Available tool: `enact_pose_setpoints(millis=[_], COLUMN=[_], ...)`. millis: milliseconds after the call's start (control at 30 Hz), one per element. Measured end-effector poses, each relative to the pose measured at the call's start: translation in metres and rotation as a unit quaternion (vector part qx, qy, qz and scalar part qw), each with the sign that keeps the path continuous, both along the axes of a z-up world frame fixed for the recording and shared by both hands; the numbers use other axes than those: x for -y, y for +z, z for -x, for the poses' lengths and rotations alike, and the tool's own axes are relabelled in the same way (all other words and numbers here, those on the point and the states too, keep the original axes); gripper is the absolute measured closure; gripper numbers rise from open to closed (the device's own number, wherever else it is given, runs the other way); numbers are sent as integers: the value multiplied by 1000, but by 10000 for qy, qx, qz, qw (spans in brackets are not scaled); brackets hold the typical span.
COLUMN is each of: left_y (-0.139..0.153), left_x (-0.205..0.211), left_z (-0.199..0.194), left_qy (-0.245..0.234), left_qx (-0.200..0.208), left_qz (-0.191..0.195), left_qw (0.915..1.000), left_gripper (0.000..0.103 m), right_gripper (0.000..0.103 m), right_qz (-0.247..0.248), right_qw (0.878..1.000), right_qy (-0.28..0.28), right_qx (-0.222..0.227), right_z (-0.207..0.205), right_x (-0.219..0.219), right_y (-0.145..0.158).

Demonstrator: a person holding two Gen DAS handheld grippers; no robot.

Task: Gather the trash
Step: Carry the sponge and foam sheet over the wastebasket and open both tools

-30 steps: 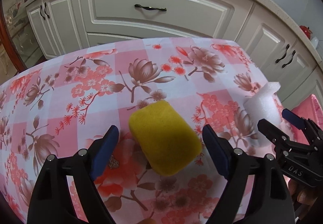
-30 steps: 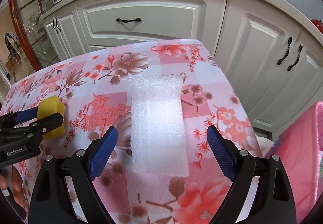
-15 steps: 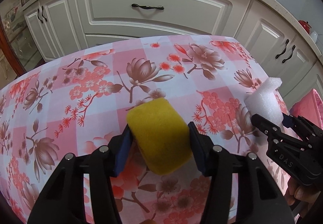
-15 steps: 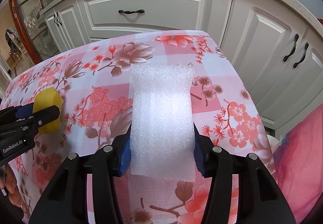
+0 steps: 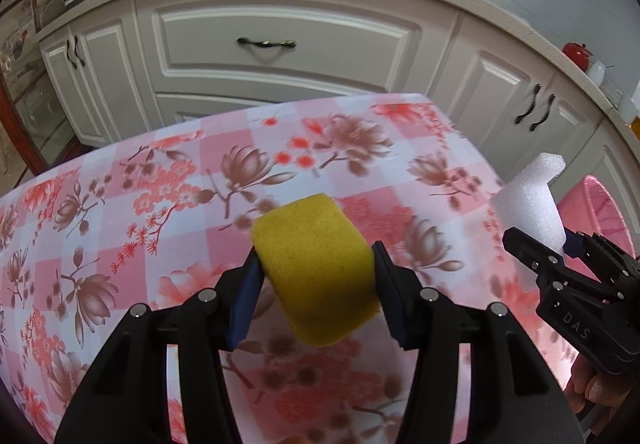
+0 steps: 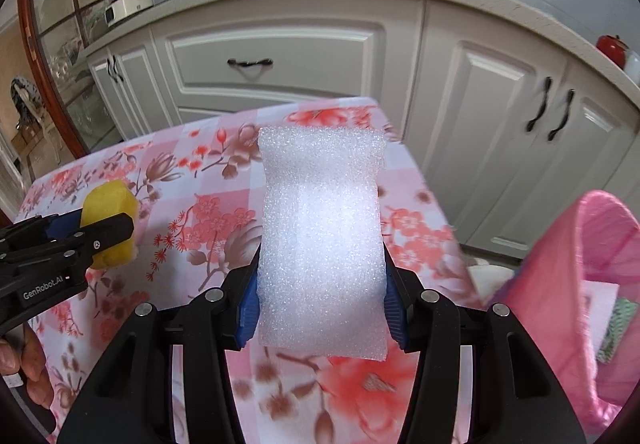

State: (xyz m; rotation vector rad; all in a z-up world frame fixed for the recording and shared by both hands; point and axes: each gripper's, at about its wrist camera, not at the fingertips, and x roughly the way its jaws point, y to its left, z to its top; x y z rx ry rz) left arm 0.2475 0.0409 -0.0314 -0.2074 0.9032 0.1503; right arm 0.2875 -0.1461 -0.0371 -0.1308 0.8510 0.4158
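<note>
Looking down the left wrist camera first, I had the left gripper [image 5: 316, 276] clamped about halfway closed on the yellow sponge [image 5: 316, 272], its blue pads [image 5: 244, 296] pressing in from either side. The jaws had just been closing, and the sponge sat squarely between them. It hung just above the floral tablecloth [image 5: 160, 204], near the middle of the cloth and clear of it as far as I could judge (the blur under it made that hard to swear to). Off to the right of the sponge, past the cloth's edge, I could see the right gripper [image 5: 560, 244] carrying the white foam piece [image 5: 532, 204], with the pink rim of the trash bin [image 5: 600, 196] behind it.

Switching to the right wrist camera, the right gripper [image 6: 320, 304] was likewise about half closed, its jaws just finished closing on the foam piece [image 6: 320, 236], which stood upright between the pads over the tablecloth's [image 6: 200, 204] right-hand part. The pink bin [image 6: 580, 264] lay to the right of the foam, beyond the table edge and lower down. The sponge [image 6: 110, 228] showed to the left of the foam in the left gripper [image 6: 108, 232].

I judged both pickups done and the carry under way. Next I needed both loads swung right over the bin's mouth, one after the other so the grippers did not collide, before opening.
</note>
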Motion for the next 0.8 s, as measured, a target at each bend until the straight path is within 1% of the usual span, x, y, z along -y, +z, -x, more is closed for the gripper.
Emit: enact_pose_setpoints(millis=[333, 567, 800], left_y=[36, 52, 65], left_x=[51, 89, 124], left_z=[9, 9, 5], left_qy=[-374, -660, -948], left_qx=[292, 407, 520], left_qz=[-110, -210, -179], left_qw=[9988, 9968, 9940], left_gripper=[51, 51, 51], right_gripper=[54, 54, 54], right_qz=[-221, -292, -283], right_qw=[9988, 9972, 9946], right_qy=[-307, -542, -835], right_qx=[294, 433, 544], right_z=[21, 28, 27], right_x=[53, 93, 135], right_y=[35, 50, 58])
